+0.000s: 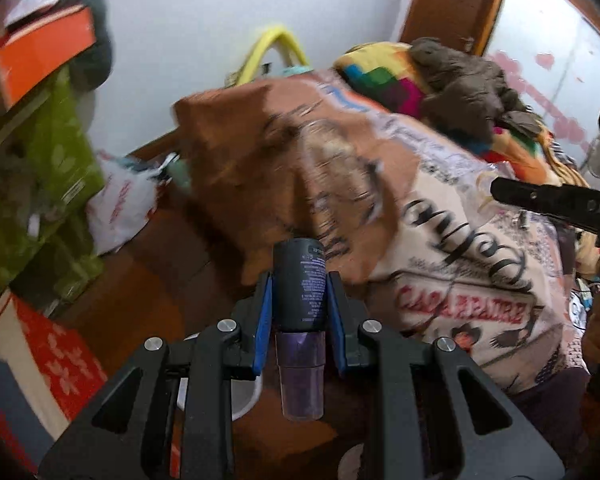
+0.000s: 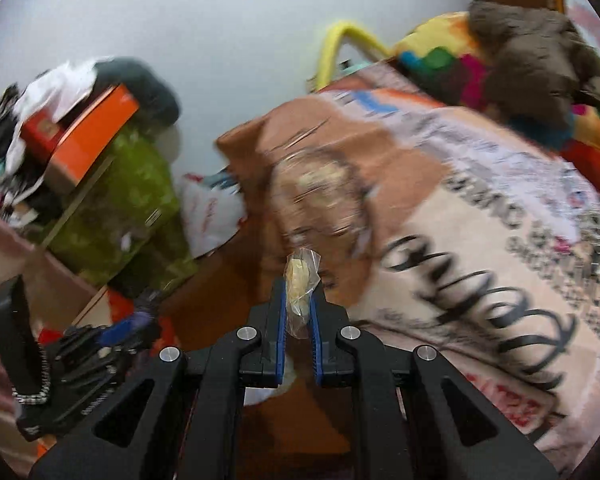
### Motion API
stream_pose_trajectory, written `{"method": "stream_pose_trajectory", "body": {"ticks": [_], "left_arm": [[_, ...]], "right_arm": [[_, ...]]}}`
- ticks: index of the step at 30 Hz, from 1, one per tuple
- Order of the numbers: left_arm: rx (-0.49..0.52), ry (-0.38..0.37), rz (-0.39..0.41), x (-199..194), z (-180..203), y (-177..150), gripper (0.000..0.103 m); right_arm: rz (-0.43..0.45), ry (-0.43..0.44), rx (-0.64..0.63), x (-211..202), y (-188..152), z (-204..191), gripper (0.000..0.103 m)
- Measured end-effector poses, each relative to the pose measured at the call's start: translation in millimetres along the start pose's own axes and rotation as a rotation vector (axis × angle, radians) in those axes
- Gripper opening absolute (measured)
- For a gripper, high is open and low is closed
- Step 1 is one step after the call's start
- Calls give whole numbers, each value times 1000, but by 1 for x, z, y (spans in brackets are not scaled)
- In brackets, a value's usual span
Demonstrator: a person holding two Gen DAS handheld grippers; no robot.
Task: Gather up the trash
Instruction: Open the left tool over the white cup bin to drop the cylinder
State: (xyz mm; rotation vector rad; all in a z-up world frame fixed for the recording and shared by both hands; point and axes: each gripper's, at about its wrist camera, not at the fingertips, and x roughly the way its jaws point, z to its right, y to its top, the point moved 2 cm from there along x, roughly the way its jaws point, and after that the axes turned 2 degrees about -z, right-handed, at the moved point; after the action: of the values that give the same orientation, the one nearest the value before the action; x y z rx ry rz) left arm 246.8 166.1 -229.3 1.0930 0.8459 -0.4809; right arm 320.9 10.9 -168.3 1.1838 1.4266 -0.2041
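Note:
My left gripper point(image 1: 299, 284) is shut on a dark spray can point(image 1: 299, 284) with a clear purple cap point(image 1: 302, 376), held above the brown floor beside the bed. My right gripper point(image 2: 299, 300) is shut on a small clear plastic wrapper point(image 2: 300, 284) with something pale yellow inside, also in the air by the bed. The right gripper shows as a black bar at the right edge of the left wrist view point(image 1: 556, 200). The left gripper shows at the lower left of the right wrist view point(image 2: 100, 344). Both views are motion-blurred.
A bed with a printed brown and cream cover point(image 1: 440, 208) fills the right, with a colourful blanket point(image 1: 384, 76) and brown garment point(image 1: 464, 88) on it. A green box point(image 2: 120, 208), an orange box point(image 2: 92, 132) and a white plastic bag point(image 2: 212, 216) stand left by the white wall.

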Motion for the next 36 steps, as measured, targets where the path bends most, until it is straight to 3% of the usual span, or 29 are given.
{"method": "stream_pose_trajectory", "body": {"ticks": [10, 19, 25, 30, 32, 34, 36], "left_arm": [[-143, 64, -131, 38, -72, -53, 25], [-265, 73, -277, 91, -117, -95, 25], [-319, 92, -360, 117, -138, -122, 25], [-366, 81, -392, 127, -150, -132, 25], [-375, 76, -388, 126, -150, -130, 25], [-386, 85, -370, 124, -153, -127, 25], [-395, 83, -365, 122, -154, -124, 26]], "right_arm": [[-219, 126, -59, 86, -37, -59, 9], [-403, 144, -78, 157, -73, -85, 9], [-485, 161, -83, 185, -80, -91, 9], [-485, 192, -94, 192, -78, -98, 10], [-484, 194, -103, 192, -77, -100, 14], [-486, 190, -105, 192, -74, -100, 41], [-459, 186, -100, 188, -72, -99, 51]]}}
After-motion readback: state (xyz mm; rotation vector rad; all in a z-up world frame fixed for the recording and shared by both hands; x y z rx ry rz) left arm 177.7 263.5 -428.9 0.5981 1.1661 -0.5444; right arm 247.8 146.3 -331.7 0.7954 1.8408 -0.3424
